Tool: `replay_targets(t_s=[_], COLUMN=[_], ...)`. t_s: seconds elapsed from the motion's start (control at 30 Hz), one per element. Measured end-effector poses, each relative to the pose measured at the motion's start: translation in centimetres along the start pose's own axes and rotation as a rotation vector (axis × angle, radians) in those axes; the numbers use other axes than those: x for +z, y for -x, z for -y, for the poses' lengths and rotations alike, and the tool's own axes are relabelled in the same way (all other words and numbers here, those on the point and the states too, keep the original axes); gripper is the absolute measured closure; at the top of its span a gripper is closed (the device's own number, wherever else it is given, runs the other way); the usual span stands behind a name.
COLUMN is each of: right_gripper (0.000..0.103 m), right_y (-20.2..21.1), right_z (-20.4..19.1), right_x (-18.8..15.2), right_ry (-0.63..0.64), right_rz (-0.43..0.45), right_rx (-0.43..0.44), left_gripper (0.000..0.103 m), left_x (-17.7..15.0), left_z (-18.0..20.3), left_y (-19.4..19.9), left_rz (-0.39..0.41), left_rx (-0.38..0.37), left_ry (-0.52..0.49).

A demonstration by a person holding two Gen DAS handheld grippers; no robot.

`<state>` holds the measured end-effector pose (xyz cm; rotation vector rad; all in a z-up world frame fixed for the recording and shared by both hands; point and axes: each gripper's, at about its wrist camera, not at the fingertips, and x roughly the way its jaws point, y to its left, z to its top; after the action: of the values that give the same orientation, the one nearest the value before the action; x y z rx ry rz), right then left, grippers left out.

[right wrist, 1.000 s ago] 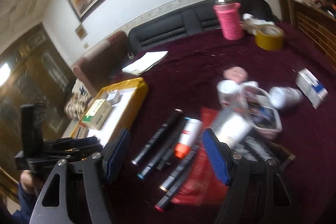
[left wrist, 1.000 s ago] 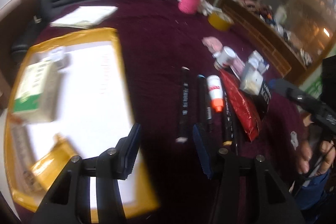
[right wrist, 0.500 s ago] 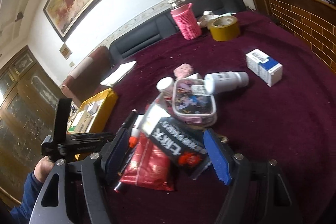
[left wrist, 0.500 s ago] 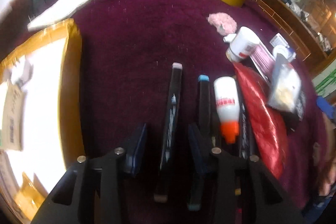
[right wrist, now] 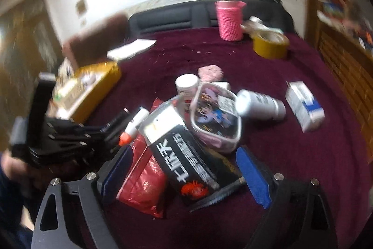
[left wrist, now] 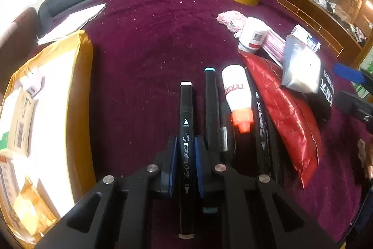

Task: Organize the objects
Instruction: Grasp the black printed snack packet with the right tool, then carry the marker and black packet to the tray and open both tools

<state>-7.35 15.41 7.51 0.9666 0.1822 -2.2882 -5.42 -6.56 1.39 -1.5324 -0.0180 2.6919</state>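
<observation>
At the near edge of the maroon table point(left wrist: 151, 43), left gripper point(left wrist: 185, 155) pinches the black marker point(left wrist: 186, 123); lift straight up, clear of neighbouring pens. Right gripper point(right wrist: 186, 169), jaws just widening, straddles the black packet point(right wrist: 186, 155).

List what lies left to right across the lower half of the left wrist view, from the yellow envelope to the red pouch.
yellow padded envelope → black art marker clamped in the left gripper → blue-capped marker → white glue bottle with orange tip → red foil pouch
</observation>
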Motion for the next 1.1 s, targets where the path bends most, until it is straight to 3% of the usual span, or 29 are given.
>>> replay_targets(t_s=[0.1, 0.17, 0.23, 0.4, 0.67, 1.1], right_gripper=[0.015, 0.052, 0.053, 0.055, 0.055, 0.055], right_y=[-1.8, -3.8, -4.6, -2.2, 3.0, 2.0], right_z=[-1.3, -1.0, -0.2, 1.5, 1.9, -3.5], right_x=[0.4, 0.3, -0.1, -1.6, -2.9, -1.4], right_ry=[0.124, 0.132, 0.091, -0.057, -0.234, -0.214], right_rz=[-0.051, -0.125, -0.141, -0.066, 0.073, 0.059], right_rx=[-0.027, -0.067, -0.085, -0.083, 0.051, 0.178], left_gripper=[0.089, 0.089, 0.089, 0.089, 0.089, 0.089], left_x=[0.2, 0.1, -0.1, -0.4, -1.1, -2.5], left_z=[0.3, 0.3, 0.4, -0.2, -0.9, -4.8], left_y=[-0.2, -0.2, -0.2, 0.2, 2.7, 8.6], left_rz=[0.007, 0.012, 0.028, 0.042, 0.084, 0.205], left_rx=[0.0, 0.005, 0.009, -0.041, -0.127, -0.184], left_ry=[0.01, 0.013, 0.015, 0.06, 0.116, 0.189])
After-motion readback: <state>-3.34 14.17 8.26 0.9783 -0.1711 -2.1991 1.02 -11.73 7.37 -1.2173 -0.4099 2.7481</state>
